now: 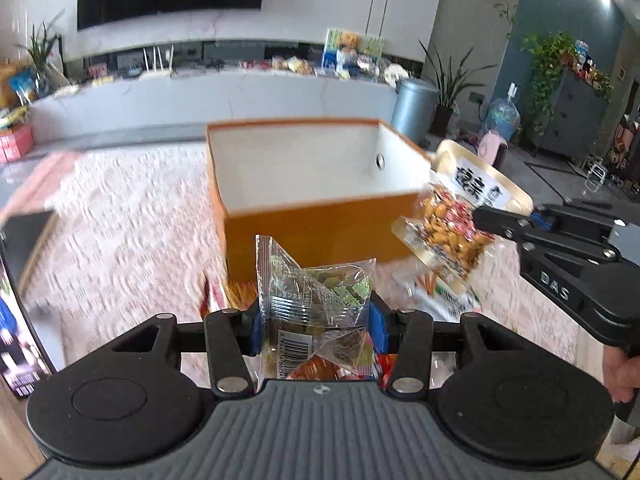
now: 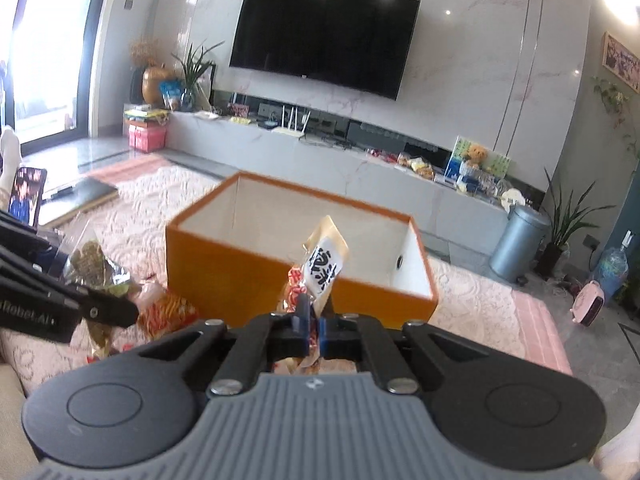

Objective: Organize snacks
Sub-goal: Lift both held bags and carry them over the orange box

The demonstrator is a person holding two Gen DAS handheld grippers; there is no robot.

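Observation:
An open orange box point(image 1: 320, 232) with a white inside stands on the pink rug; it also shows in the right wrist view point(image 2: 224, 280). My left gripper point(image 1: 316, 328) is shut on a clear packet of green snacks point(image 1: 316, 300), held just in front of the box. In the right wrist view that left gripper point(image 2: 116, 312) and its packet point(image 2: 94, 264) sit at the left. My right gripper point(image 2: 314, 330) is shut on a nut packet point(image 2: 322, 268) with a white label, raised near the box's right front corner. In the left wrist view this gripper point(image 1: 486, 216) and its packet point(image 1: 452, 224) show at the right.
More snack packets lie on the rug in front of the box point(image 2: 168, 312). A pink patterned rug point(image 1: 120, 232) covers the floor. A long TV cabinet point(image 2: 360, 168) with clutter stands behind, a metal bin point(image 2: 520, 240) at its right end.

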